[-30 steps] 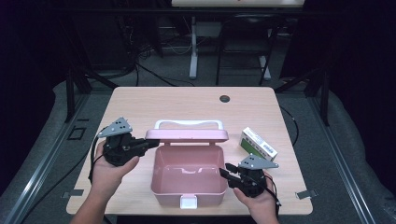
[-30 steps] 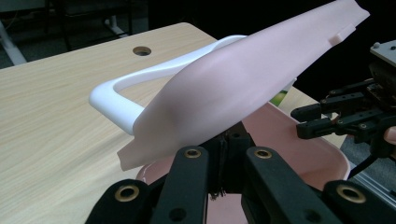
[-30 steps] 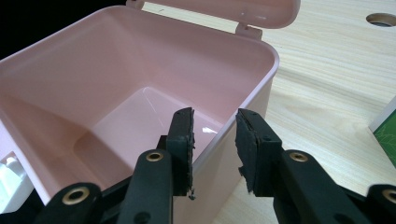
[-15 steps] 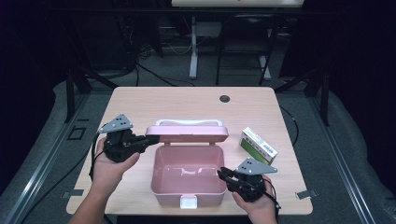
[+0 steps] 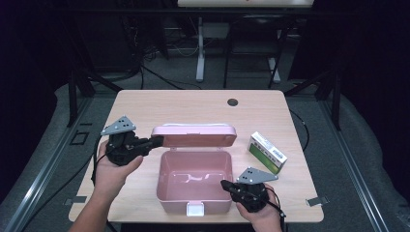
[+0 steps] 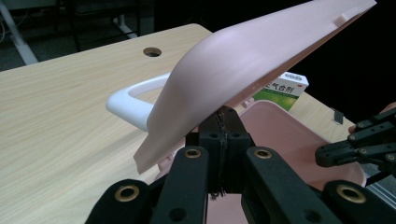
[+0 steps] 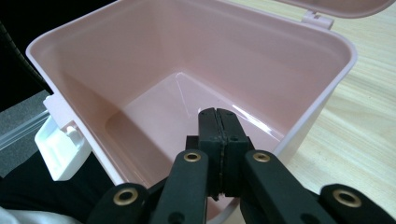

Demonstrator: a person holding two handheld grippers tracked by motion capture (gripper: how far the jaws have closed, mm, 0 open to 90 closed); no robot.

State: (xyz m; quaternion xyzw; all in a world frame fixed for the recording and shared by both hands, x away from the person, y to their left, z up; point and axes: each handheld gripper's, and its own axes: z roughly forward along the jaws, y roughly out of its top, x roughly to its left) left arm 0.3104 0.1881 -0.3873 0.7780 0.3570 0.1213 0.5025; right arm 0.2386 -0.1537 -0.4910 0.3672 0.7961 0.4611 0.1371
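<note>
I have the pink box [image 5: 193, 186] sitting open near the front edge of the counter [image 5: 193, 104], and I place everything else from it. Its lid [image 5: 194, 136] stands raised along the box's far rim, hinged there, with a white handle [image 6: 133, 100] on the lid's outer side, seen in the left gripper view. A white latch [image 5: 195, 209] hangs on the box's front wall. The inside of the box is bare pink plastic with a glossy floor.

My left gripper [image 5: 153, 141] is at the box's left, reaching in to the lid's left end. In the left gripper view its fingers [image 6: 219, 126] are pressed together on the lid's edge, so I read it as clamped on the lid, which slants up over them.

My right gripper [image 5: 225, 184] is at the box's front right corner, pointing in over the rim. In the right gripper view its fingers [image 7: 211, 128] have just been closing and now meet flat against each other, with nothing between them; they hang over the box's interior beside the right wall.

A green and white carton [image 5: 267, 152] lies on the counter to the right of the box, apart from it. A dark round hole [image 5: 232, 102] is in the counter beyond the box, toward the far edge.
</note>
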